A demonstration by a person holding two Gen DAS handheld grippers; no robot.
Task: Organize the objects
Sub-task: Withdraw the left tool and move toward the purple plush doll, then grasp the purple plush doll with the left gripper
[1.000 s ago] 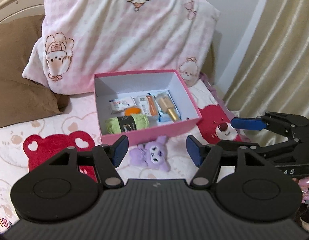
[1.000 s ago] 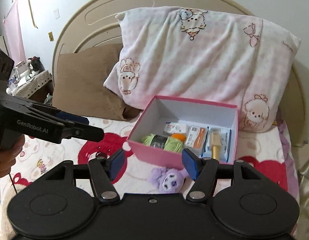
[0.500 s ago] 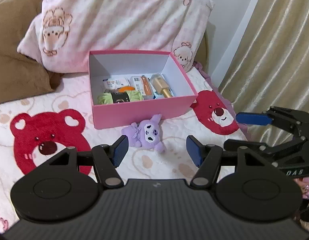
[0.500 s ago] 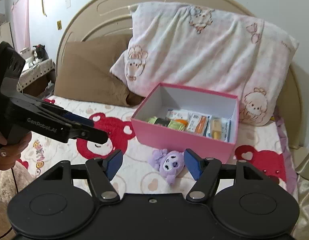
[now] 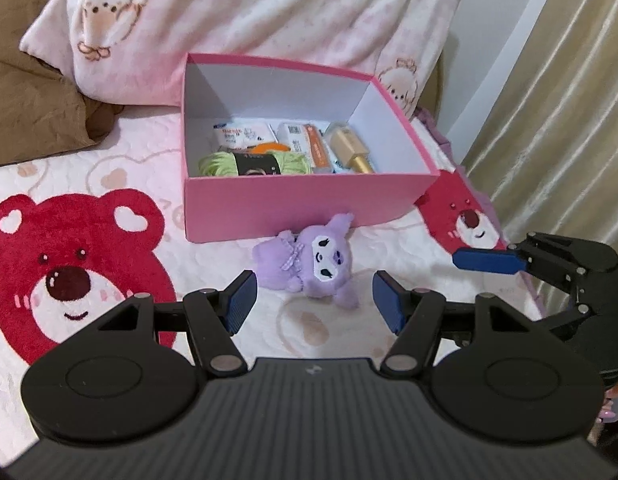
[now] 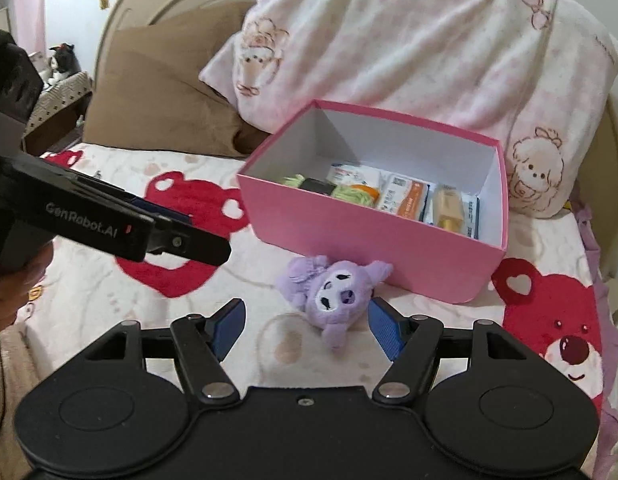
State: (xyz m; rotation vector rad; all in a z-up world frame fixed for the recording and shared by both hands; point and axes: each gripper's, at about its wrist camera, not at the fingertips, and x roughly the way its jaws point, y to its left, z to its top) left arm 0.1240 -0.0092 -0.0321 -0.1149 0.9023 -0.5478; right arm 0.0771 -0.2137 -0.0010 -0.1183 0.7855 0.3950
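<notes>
The purple plush toy [image 5: 315, 262] is left outside the pink box [image 5: 301, 204], already partly filled; left gripper [image 5: 313, 300] and right gripper [image 6: 303, 322] are held open, empty.

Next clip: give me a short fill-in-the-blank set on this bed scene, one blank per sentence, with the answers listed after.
1. The purple plush toy lies on the bedspread just outside the ____ box.
2. Inside the box, the ball of yarn is ____ in colour.
3. Neither the left gripper nor the right gripper holds anything; both are ____.
4. Behind the box leans a pink-and-white ____.

Answers: pink; green; open; pillow
</notes>
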